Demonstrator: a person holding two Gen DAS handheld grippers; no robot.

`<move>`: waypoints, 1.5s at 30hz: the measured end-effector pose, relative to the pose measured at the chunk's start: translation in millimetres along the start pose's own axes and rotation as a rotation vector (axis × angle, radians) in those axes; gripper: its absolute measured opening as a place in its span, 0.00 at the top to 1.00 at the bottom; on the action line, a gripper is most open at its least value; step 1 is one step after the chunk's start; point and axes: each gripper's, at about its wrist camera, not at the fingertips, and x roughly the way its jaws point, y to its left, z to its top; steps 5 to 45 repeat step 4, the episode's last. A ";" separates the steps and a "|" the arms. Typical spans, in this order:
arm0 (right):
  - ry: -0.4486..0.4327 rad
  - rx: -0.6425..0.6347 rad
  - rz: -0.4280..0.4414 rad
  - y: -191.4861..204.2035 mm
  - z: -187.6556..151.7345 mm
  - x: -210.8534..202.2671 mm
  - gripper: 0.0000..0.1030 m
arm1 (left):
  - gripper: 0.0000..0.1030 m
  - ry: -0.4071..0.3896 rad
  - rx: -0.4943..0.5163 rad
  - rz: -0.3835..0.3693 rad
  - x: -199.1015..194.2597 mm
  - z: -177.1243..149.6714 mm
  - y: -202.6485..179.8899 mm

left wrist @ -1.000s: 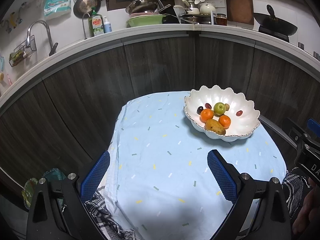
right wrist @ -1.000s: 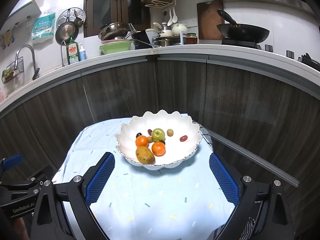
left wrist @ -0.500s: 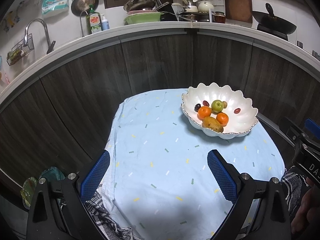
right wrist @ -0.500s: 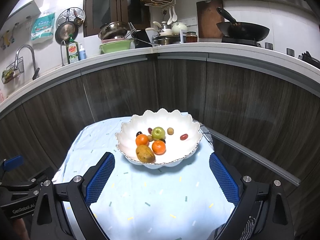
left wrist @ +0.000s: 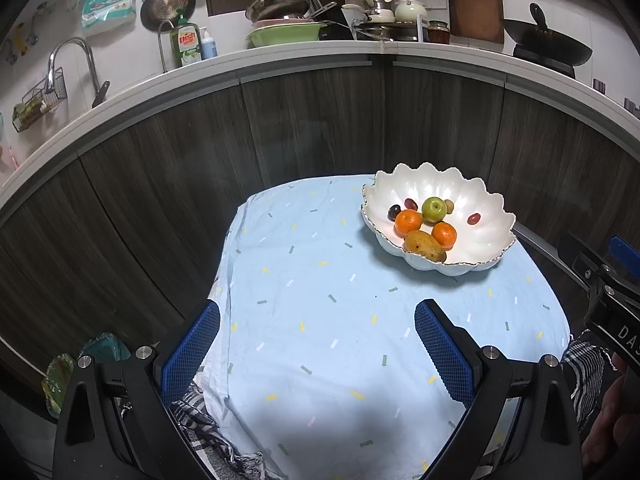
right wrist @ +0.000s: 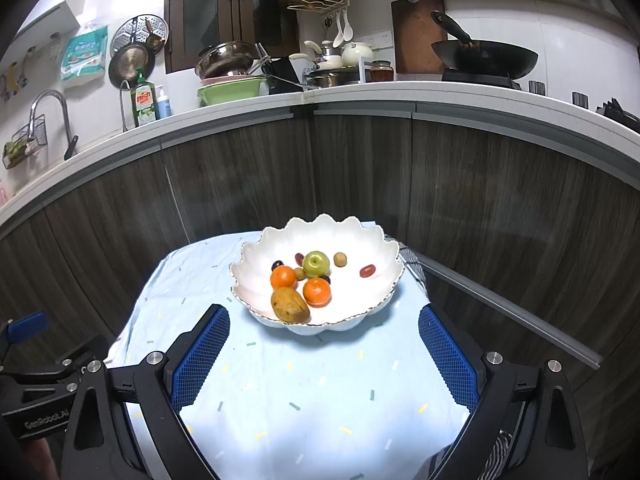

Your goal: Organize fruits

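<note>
A white scalloped fruit bowl (right wrist: 316, 280) sits at the bench's (left wrist: 320, 320) far right, on a pale blue cloth. It holds a green apple (right wrist: 316, 264), two mandarins (right wrist: 317, 291), a brownish mango (right wrist: 290, 304) and small grapes. Over the last second both cameras have pulled slightly back. Nothing remains outside the bowl, so the sorting looks finished. Left gripper (left wrist: 316, 344) and right gripper (right wrist: 324, 352) hover with jaws wide apart, empty. The right view alone shows the extra grapes among the fruit; the left view shows bare cloth at nine o'clock.

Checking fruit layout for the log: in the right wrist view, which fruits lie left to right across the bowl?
Yellow-brown mango → green apple → small tan fruit → red grape, all inside the white bowl.
</note>
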 end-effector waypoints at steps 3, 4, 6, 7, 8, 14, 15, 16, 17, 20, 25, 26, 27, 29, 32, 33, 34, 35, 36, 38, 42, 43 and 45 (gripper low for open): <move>0.001 0.000 0.000 0.0 0.0 0.0 0.06 | 0.03 -0.007 0.002 0.003 -0.5 0.2 0.7; 0.002 -0.001 0.001 0.1 -0.8 0.2 0.06 | 0.04 -0.007 0.002 0.003 0.0 0.1 0.9; 0.002 -0.001 0.001 0.1 -0.8 0.2 0.06 | 0.04 -0.007 0.002 0.003 0.0 0.1 0.9; 0.002 -0.001 0.001 0.1 -0.8 0.2 0.06 | 0.04 -0.007 0.002 0.003 0.0 0.1 0.9; 0.002 -0.001 0.001 0.1 -0.8 0.2 0.06 | 0.04 -0.007 0.002 0.003 0.0 0.1 0.9; 0.002 -0.001 0.001 0.1 -0.8 0.2 0.06 | 0.04 -0.007 0.002 0.003 0.0 0.1 0.9; 0.002 -0.001 0.001 0.1 -0.8 0.2 0.06 | 0.04 -0.007 0.002 0.003 0.0 0.1 0.9; 0.002 -0.001 0.001 0.1 -0.8 0.2 0.06 | 0.04 -0.007 0.002 0.003 0.0 0.1 0.9; 0.002 -0.001 0.001 0.1 -0.8 0.2 0.06 | 0.04 -0.007 0.002 0.003 0.0 0.1 0.9; 0.002 -0.001 0.001 0.1 -0.8 0.2 0.06 | 0.04 -0.007 0.002 0.003 0.0 0.1 0.9; 0.002 -0.001 0.001 0.1 -0.8 0.2 0.06 | 0.04 -0.007 0.002 0.003 0.0 0.1 0.9; 0.002 -0.001 0.001 0.1 -0.8 0.2 0.06 | 0.04 -0.007 0.002 0.003 0.0 0.1 0.9; 0.002 -0.001 0.001 0.1 -0.8 0.2 0.06 | 0.04 -0.007 0.002 0.003 0.0 0.1 0.9; 0.002 -0.001 0.001 0.1 -0.8 0.2 0.06 | 0.04 -0.007 0.002 0.003 0.0 0.1 0.9; 0.002 -0.001 0.001 0.1 -0.8 0.2 0.06 | 0.04 -0.007 0.002 0.003 0.0 0.1 0.9; 0.002 -0.001 0.001 0.1 -0.8 0.2 0.06 | 0.04 -0.007 0.002 0.003 0.0 0.1 0.9; 0.002 -0.001 0.001 0.1 -0.8 0.2 0.06 | 0.04 -0.007 0.002 0.003 0.0 0.1 0.9; 0.002 -0.001 0.001 0.1 -0.8 0.2 0.06 | 0.04 -0.007 0.002 0.003 0.0 0.1 0.9; 0.002 -0.001 0.001 0.1 -0.8 0.2 0.06 | 0.04 -0.007 0.002 0.003 0.0 0.1 0.9; 0.002 -0.001 0.001 0.1 -0.8 0.2 0.06 | 0.04 -0.007 0.002 0.003 0.0 0.1 0.9; 0.002 -0.001 0.001 0.1 -0.8 0.2 0.06 | 0.04 -0.007 0.002 0.003 0.0 0.1 0.9; 0.002 -0.001 0.001 0.1 -0.8 0.2 0.06 | 0.04 -0.007 0.002 0.003 0.0 0.1 0.9; 0.002 -0.001 0.001 0.1 -0.8 0.2 0.06 | 0.04 -0.007 0.002 0.003 0.0 0.1 0.9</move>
